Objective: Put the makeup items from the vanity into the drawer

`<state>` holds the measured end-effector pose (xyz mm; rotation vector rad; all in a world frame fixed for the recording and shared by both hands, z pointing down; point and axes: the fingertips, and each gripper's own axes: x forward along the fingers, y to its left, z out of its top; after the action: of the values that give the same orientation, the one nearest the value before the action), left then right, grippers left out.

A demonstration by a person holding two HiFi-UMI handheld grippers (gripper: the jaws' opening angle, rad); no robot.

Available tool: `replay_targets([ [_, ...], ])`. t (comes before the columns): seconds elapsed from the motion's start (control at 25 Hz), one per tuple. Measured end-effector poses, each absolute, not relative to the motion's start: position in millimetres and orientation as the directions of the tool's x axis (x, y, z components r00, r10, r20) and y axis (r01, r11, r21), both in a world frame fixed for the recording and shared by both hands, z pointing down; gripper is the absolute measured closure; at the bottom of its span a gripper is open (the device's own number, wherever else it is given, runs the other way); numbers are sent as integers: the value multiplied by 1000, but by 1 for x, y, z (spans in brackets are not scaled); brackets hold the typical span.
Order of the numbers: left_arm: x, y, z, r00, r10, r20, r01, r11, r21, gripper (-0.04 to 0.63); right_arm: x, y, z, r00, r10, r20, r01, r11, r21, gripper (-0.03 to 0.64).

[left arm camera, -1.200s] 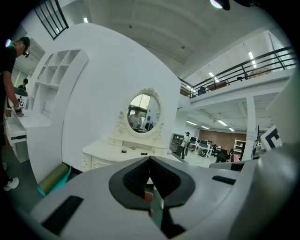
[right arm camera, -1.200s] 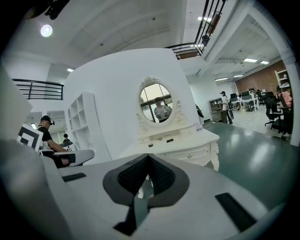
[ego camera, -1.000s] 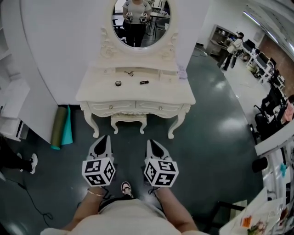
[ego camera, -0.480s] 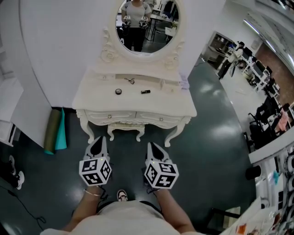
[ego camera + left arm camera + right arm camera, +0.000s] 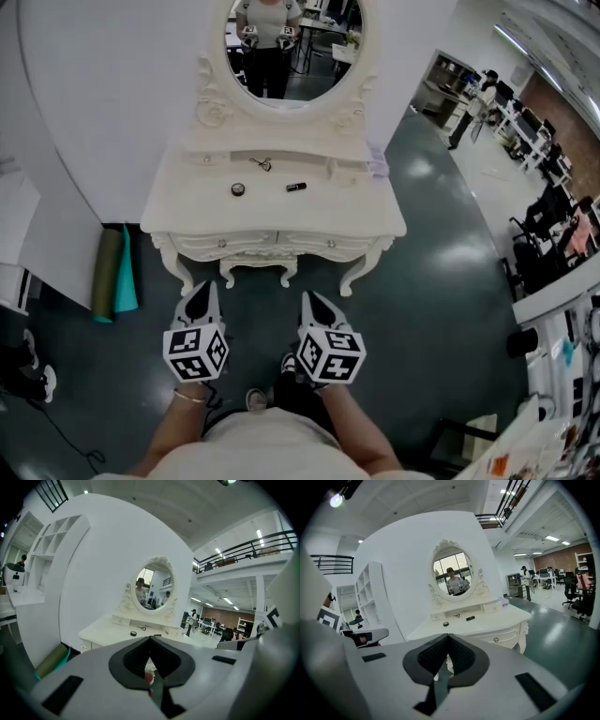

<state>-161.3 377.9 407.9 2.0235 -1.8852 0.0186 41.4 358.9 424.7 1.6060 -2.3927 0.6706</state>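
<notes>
A cream vanity (image 5: 187,217) with an oval mirror (image 5: 286,47) stands ahead of me. On its top lie a small round compact (image 5: 240,188), a black lipstick (image 5: 295,187) and a small dark clip-like item (image 5: 261,164). Two drawers with knobs (image 5: 222,244) in its front are closed. My left gripper (image 5: 202,291) and right gripper (image 5: 312,300) hang side by side over the floor, short of the vanity, both shut and empty. The right gripper view shows the compact (image 5: 446,624) and lipstick (image 5: 470,618) beyond the right gripper (image 5: 448,636).
A small stool (image 5: 258,262) sits under the vanity. Rolled green and teal mats (image 5: 112,272) lean at the wall to its left. Small boxes (image 5: 349,170) stand at the top's right rear. Dark green floor (image 5: 441,281) spreads to the right toward office desks and people.
The vanity has come slightly closer and wider in the head view, and the person's feet have shifted. Both grippers keep the same shut pose.
</notes>
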Motion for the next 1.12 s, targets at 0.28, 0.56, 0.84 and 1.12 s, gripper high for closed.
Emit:
replay_targets([
  [0.28, -161, 335, 417, 74, -961, 266, -971, -9, 239, 592, 48, 297, 432, -405, -830, 383, -909, 321, -265, 600],
  [0.56, -146, 260, 415, 60, -961, 270, -973, 4, 231, 592, 52, 210, 422, -431, -837, 336, -897, 357, -262, 600],
  [0.84, -125, 187, 410, 50, -957, 286, -977, 13, 214, 592, 69, 137, 428, -442, -823, 357, -892, 359, -275, 600],
  [1.12, -112, 120, 408, 35, -953, 302, -978, 29, 205, 592, 79, 66, 427, -460, -811, 362, -883, 374, -284, 598],
])
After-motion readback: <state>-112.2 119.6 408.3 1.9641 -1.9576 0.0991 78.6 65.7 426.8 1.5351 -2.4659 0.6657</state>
